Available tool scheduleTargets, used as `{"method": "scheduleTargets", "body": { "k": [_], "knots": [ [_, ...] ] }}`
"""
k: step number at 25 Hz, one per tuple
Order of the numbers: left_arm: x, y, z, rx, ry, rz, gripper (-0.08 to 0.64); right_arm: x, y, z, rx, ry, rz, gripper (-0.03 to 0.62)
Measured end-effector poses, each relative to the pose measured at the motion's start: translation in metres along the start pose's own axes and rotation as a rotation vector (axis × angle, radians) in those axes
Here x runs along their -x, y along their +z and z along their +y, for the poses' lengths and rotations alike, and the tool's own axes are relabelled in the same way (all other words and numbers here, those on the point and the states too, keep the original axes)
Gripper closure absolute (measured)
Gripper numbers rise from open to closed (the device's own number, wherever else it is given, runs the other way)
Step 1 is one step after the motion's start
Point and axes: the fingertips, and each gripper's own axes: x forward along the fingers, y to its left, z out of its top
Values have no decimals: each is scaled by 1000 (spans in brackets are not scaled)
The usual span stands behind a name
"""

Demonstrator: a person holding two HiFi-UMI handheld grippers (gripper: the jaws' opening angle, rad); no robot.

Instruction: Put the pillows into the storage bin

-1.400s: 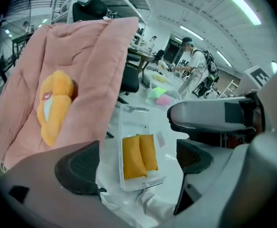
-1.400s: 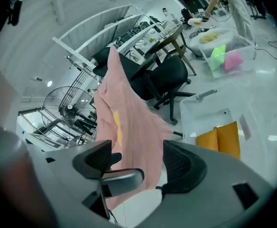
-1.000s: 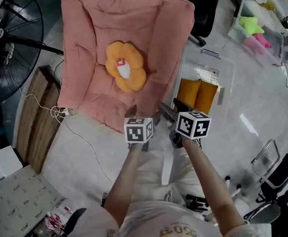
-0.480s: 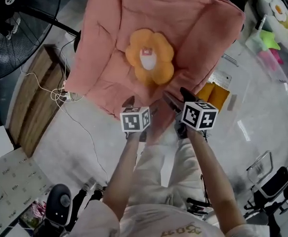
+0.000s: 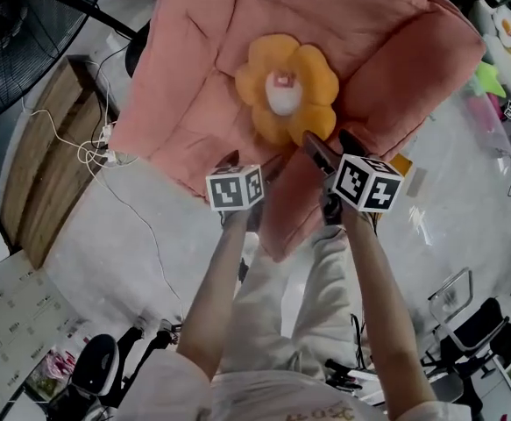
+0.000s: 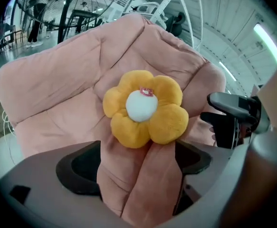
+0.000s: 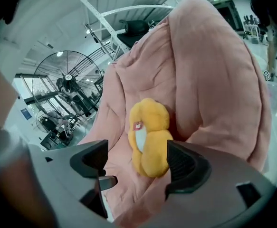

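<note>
Approach step: the left gripper (image 6: 136,161) and right gripper (image 7: 137,164) faced the flower pillow (image 5: 286,99), jaws released and empty, the right's just opening; clenching it seemed next.

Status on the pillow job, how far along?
Done: nothing visibly binned; the bin isn't clearly in view. In hand: nothing gripped. The left gripper stands open astride the front fold of the pink cushion; the right gripper has just been opening its jaws, the yellow flower pillow between them, unpressed. Left: grip it, carry it to the bin.
</note>
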Motion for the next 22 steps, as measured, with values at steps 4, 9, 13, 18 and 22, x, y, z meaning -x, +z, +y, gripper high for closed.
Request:
{"method": "scheduleTargets", "body": {
  "k": [4, 9, 13, 18, 22],
  "knots": [
    [-27, 9, 15, 84, -34, -18, 60, -16, 11, -3, 45, -47, -4, 196],
    [-65, 18, 34, 298, -102, -77, 97, -41, 26, -9, 156, -109, -11, 192],
    [-80, 25, 45, 436, -142, -75, 98, -54, 46, -7, 189, -162, -6, 187],
    [-100, 21, 41, 561, -188, -66, 85, -69, 54, -18, 207, -212, 29, 176],
    [-112, 21, 47, 657, -191, -80, 74, -81, 56, -27, 217, -250, 53, 172]
  ]
}}
